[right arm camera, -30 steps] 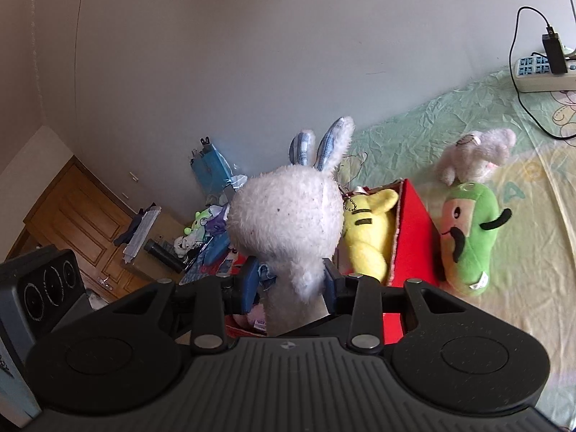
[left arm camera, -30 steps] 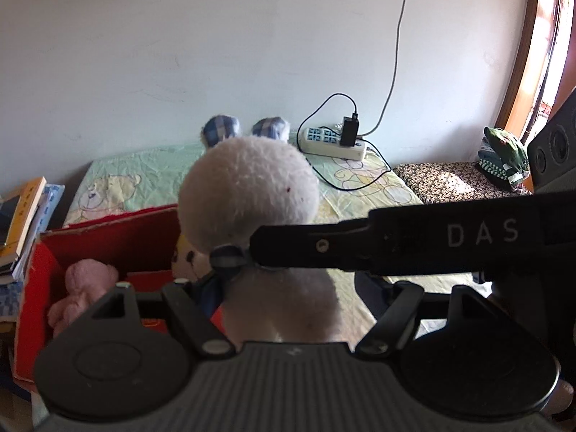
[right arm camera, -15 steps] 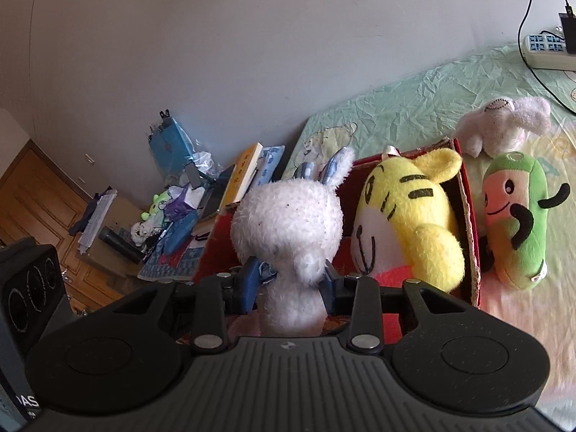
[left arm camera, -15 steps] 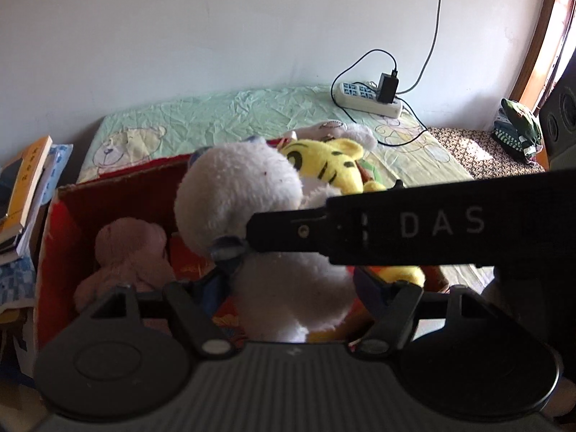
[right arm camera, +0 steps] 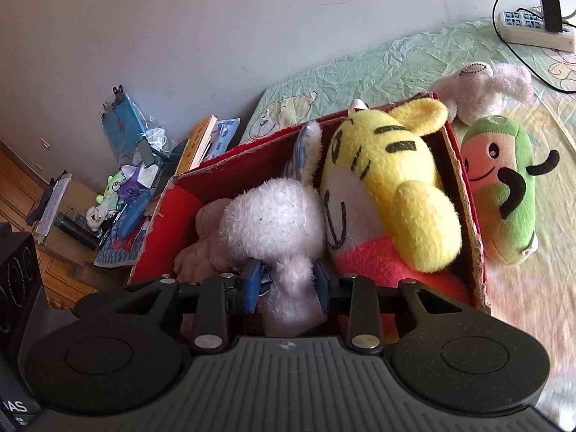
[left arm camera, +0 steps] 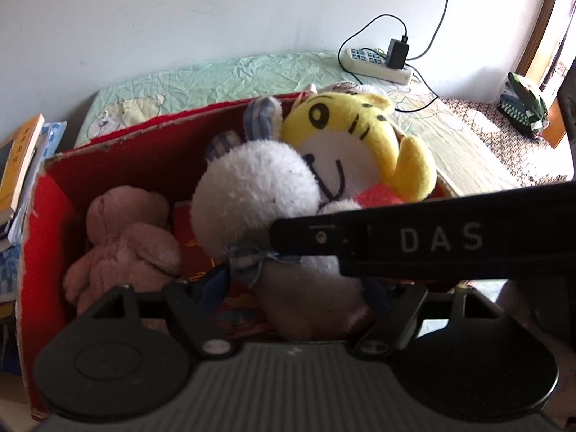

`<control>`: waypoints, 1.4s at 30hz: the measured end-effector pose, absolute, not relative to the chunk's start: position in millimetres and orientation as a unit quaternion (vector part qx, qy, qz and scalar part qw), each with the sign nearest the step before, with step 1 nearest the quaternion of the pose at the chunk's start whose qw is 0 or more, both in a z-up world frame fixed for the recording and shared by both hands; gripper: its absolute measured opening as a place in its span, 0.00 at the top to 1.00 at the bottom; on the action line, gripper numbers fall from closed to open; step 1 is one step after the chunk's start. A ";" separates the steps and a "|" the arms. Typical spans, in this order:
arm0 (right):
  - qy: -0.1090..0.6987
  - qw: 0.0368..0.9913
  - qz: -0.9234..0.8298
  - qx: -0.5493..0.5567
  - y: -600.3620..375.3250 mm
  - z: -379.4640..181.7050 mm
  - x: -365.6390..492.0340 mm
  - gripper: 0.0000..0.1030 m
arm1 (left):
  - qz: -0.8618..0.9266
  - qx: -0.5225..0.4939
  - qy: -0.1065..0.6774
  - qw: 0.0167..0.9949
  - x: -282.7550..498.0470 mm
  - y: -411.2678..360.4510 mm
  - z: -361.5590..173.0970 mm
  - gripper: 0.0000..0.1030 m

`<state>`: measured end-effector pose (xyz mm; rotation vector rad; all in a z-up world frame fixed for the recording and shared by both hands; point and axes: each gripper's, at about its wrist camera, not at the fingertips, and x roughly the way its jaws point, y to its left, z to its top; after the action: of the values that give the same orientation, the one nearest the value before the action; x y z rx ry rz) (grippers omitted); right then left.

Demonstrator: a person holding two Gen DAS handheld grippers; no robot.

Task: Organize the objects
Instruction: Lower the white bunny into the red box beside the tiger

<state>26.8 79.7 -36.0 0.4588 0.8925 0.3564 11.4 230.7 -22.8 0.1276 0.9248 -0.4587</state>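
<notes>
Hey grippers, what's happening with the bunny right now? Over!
Right gripper clamped on white bunny, jaws closing. Left gripper opening around it. Bunny down inside red box, squeezed between pink plush and yellow tiger.

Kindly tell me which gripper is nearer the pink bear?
Left. The left gripper, jaws opening around the white bunny, sits beside the pink bear; the right gripper, closing on the bunny, lies farther.

Daylight glares from the window [left arm camera: 561, 36] (right of the red box [left arm camera: 144, 154]), whose interior lies shadowed; fisheye edges bend.
</notes>
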 end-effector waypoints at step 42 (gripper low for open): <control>0.401 0.866 0.171 0.244 65.7 -40.6 3.5 0.67 | -0.140 0.064 0.473 0.867 19.4 222.1 -30.3 0.09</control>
<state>3.5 65.7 -40.6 0.5099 0.8404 0.3576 19.4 222.1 -30.3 0.1341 0.9908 -0.2921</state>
